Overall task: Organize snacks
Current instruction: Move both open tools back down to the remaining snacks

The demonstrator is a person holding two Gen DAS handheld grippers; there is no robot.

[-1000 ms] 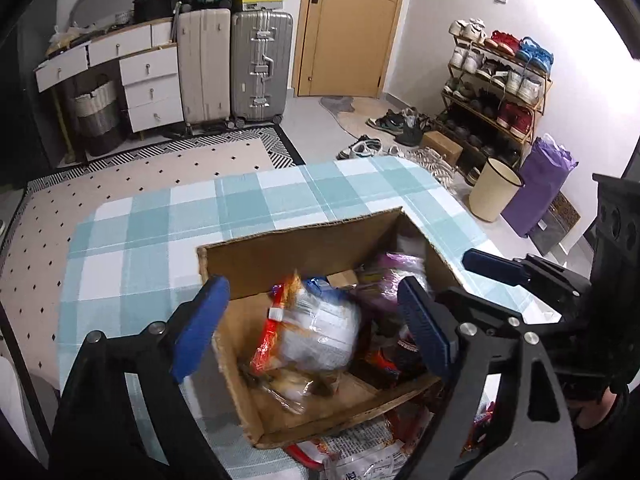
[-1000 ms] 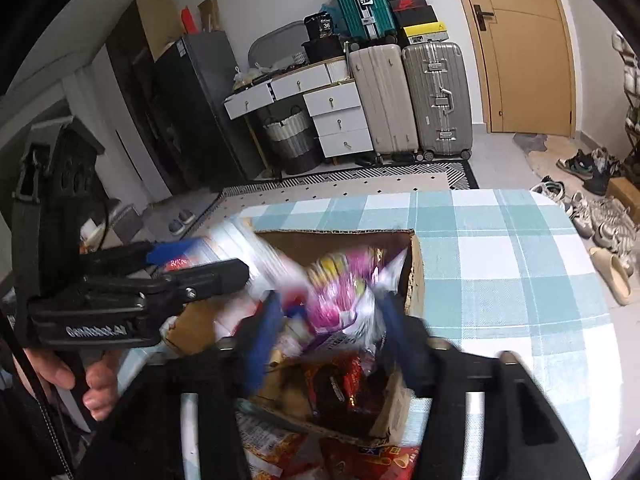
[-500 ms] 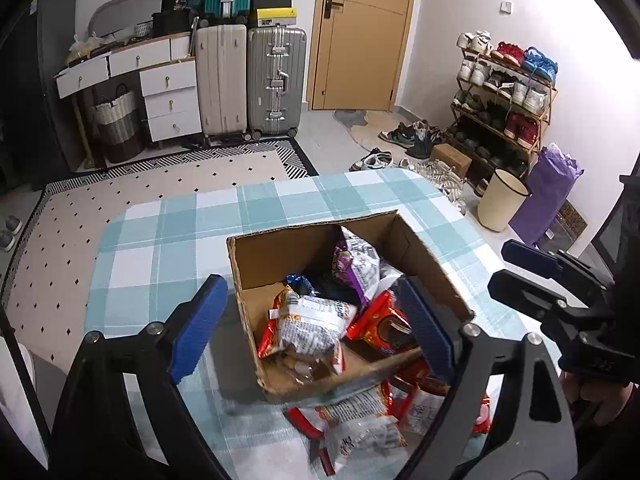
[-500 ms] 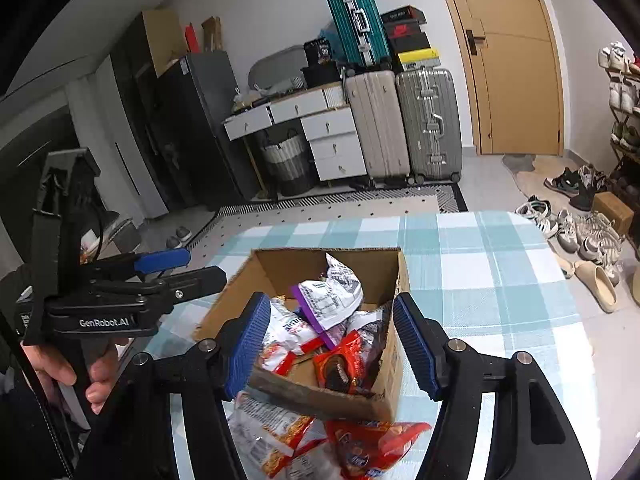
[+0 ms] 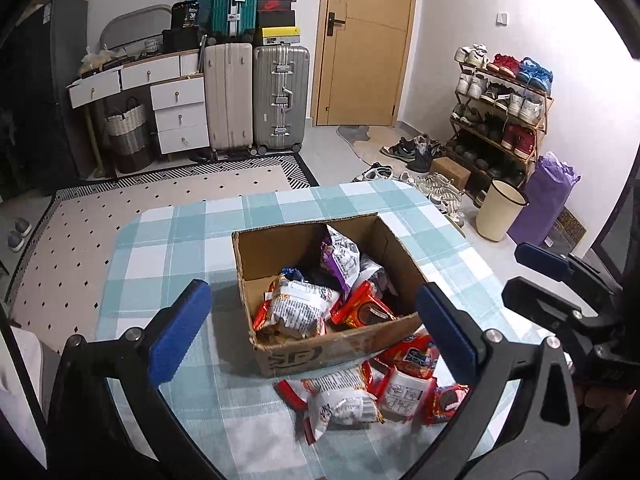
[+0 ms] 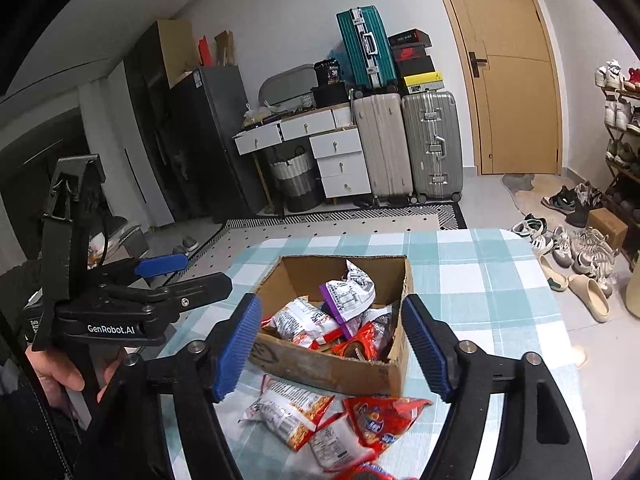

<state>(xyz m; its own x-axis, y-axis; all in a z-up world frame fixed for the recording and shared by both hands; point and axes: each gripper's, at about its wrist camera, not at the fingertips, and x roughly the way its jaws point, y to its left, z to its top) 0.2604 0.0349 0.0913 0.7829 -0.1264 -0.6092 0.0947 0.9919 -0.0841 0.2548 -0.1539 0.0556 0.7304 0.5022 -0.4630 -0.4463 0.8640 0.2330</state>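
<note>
Box (image 5: 328,350): open-top brown cardboard, worn front wall with a torn rim, black print on the front. Inside it is a heap of snack packs (image 5: 298,306): white-and-red crinkly bags, a red cookie pack, and one purple-edged white bag standing up at the back. More packs (image 5: 376,388) lie loose on the counter, touching or just beside the box's front wall. They are red and white; some overlap.

Counter (image 5: 168,248) has a teal-and-white check cloth with rounded corners. Beyond it is a beige dotted rug with a black patterned border. Suitcases (image 5: 256,96) and white drawers stand at the far wall, next to a wooden door. A shoe rack (image 5: 500,108) is on the right, with shoes scattered on the floor by it.

Left claw (image 5: 312,332): jaws have just been opening and now stand wide, nothing between the pads. It sits above and on the near side of the box; in the left wrist view the blue pads frame the box's front corners.

Right claw (image 6: 332,348): jaws have also just been opening and hold nothing. The box's front wall shows between its pads, with the loose packs just below. A hand (image 6: 60,372) holds the left claw's grip at the left of that view.
</note>
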